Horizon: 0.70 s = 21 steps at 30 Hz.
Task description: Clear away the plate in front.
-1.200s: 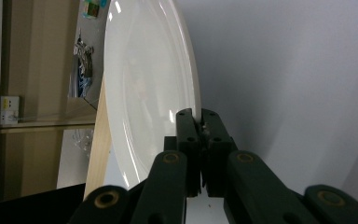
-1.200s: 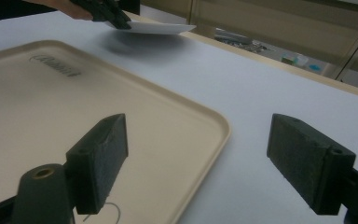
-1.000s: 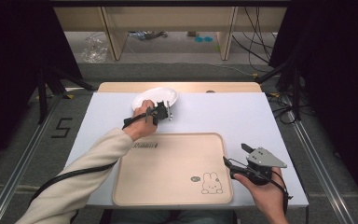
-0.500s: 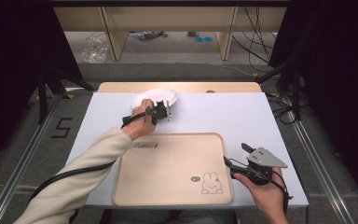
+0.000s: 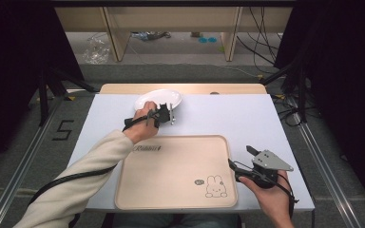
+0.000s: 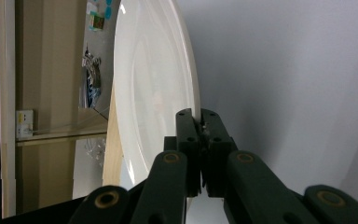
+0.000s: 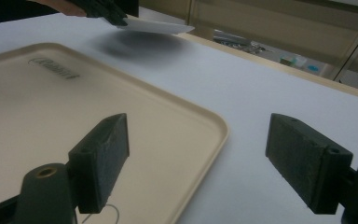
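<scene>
Little has changed since a second ago: the left gripper (image 5: 164, 114) still pinches the rim of the one white plate (image 5: 159, 98) beyond the one beige tray (image 5: 176, 171), lifted above the tabletop (image 5: 228, 116). The right gripper (image 5: 247, 159) stays beside the tray's right edge, jaws spread.

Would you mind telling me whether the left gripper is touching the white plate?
Touching. In the left gripper view, the left gripper has its fingers shut on the rim of the white plate.
</scene>
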Available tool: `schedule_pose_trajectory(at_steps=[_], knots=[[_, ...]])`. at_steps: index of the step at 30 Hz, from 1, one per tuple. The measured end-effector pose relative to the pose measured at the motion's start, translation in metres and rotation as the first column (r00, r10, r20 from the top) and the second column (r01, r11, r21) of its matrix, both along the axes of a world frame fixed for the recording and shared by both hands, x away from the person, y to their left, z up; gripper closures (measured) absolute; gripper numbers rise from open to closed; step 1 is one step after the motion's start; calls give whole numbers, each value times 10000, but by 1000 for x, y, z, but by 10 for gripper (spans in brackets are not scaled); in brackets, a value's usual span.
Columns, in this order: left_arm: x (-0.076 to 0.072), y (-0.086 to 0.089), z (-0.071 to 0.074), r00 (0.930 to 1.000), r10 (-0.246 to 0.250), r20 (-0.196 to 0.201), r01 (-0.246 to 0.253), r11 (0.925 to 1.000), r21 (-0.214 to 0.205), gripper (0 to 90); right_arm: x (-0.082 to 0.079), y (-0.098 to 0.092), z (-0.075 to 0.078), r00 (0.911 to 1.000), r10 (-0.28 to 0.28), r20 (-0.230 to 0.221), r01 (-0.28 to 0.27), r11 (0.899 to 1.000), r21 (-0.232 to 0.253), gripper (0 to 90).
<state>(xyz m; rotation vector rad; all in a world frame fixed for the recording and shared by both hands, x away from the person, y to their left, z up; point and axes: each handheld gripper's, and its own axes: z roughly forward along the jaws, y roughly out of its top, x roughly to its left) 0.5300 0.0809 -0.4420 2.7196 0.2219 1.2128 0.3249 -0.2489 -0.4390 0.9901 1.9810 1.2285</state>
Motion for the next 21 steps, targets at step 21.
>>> schedule_pose_trajectory(at_steps=[21], knots=[[-20,7,9,9980,-331,533,312,9988,376,877,0,0,0,10000,-10,17,10,10000,9,225]])
